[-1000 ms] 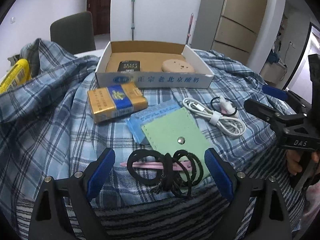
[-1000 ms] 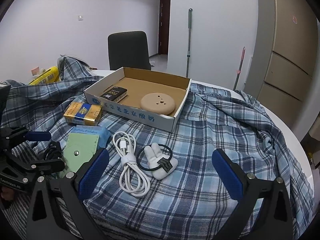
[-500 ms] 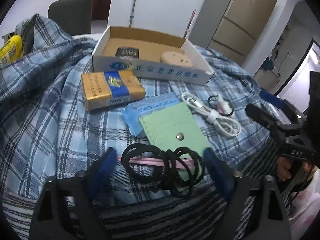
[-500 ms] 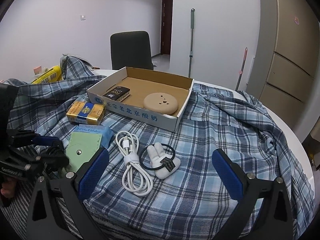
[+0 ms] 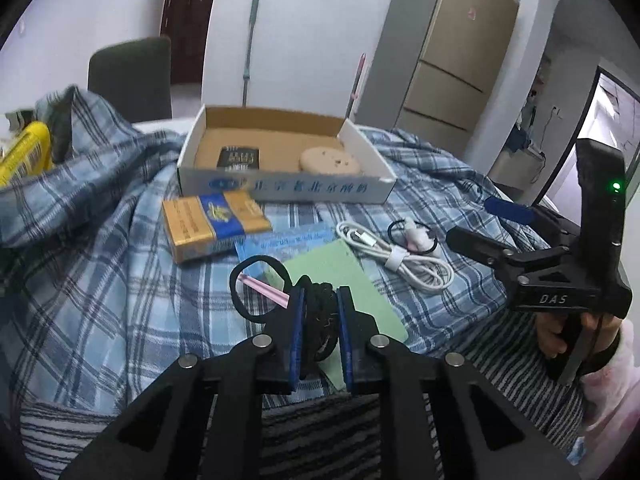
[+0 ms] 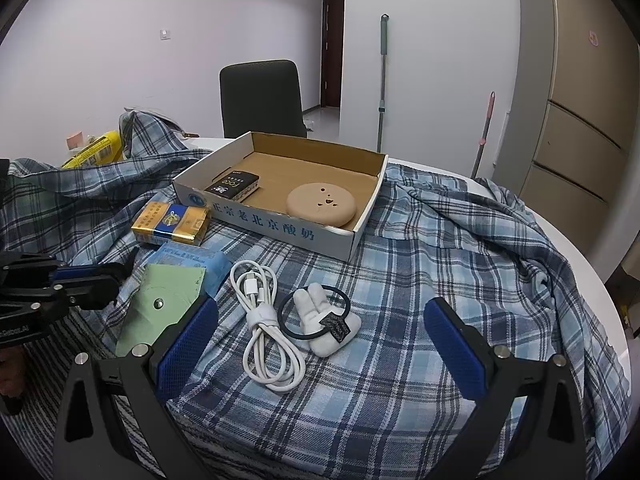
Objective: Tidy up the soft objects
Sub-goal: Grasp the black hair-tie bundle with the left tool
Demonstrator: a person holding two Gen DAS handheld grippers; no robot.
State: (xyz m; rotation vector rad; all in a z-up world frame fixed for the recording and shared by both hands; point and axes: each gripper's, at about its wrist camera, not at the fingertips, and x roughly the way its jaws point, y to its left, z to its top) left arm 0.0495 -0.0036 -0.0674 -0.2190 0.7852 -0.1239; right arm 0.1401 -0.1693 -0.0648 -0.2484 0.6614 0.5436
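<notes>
My left gripper (image 5: 319,312) has just been closing, and its blue pads now clench a bundle of black hair ties (image 5: 316,320) between them; one loop of the bundle sticks out to the left past the fingertip, with a thin pink strip (image 5: 264,286) poking through it. The bundle sits over the near edge of a light green snap pouch (image 5: 352,280), which lies on a blue plaid cloth (image 5: 100,280) spread across the table. Under the pouch's far corner is a flat light blue packet (image 5: 288,240), and beyond that a gold and blue cigarette pack (image 5: 212,226). My right gripper (image 6: 320,344) is spread wide with nothing between its pads; it hangs above a coiled white cable (image 6: 264,332) and a white plush charm on a black hair loop (image 6: 326,320), which lie touching each other on the cloth. Further back stands an open cardboard box (image 6: 280,232) with blue characters on its front wall, holding a small dark pack (image 6: 234,186) and a round tan disc (image 6: 322,204). A yellow package (image 6: 96,152) rests at the far left, and a dark chair (image 6: 260,98) stands behind the table.
</notes>
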